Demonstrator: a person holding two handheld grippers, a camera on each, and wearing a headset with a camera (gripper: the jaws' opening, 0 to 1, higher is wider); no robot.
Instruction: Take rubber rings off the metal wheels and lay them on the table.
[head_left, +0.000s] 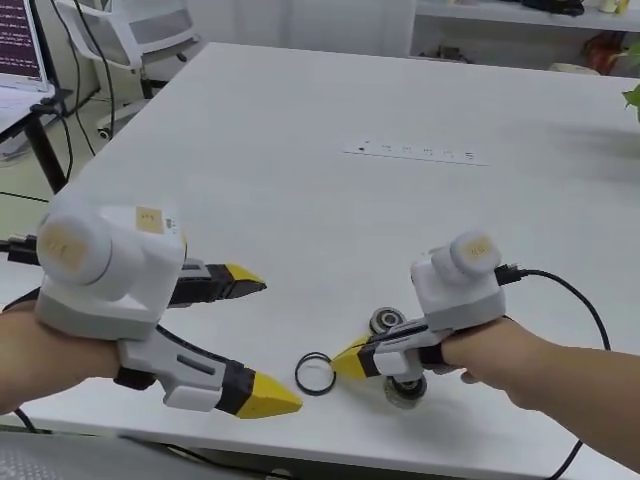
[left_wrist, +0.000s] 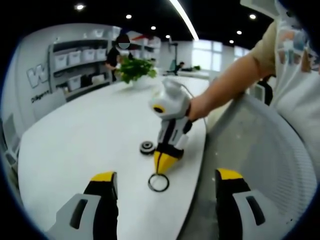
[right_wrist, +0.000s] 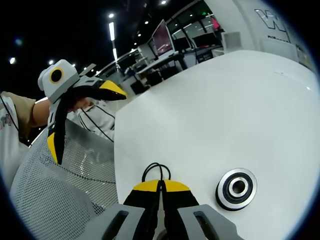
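A black rubber ring (head_left: 315, 373) lies flat on the white table (head_left: 300, 170) near its front edge. My right gripper (head_left: 338, 363) is shut, its yellow tips pinching the ring's right edge; in the right gripper view the ring (right_wrist: 156, 171) pokes out just ahead of the closed tips (right_wrist: 160, 184). One metal wheel (head_left: 386, 320) rests just behind this gripper and another (head_left: 405, 392) under it; one wheel (right_wrist: 236, 188) shows a bare metal rim. My left gripper (head_left: 280, 344) hovers open to the ring's left, holding nothing. From the left gripper view, the ring (left_wrist: 158, 182) is centred ahead.
A white strip with small markings (head_left: 415, 152) lies across the table's middle. A mesh office chair (left_wrist: 260, 150) stands by the table's near edge. Another chair (head_left: 140, 30) and a monitor (head_left: 15, 45) are at far left. A potted plant (left_wrist: 137, 70) sits at one end.
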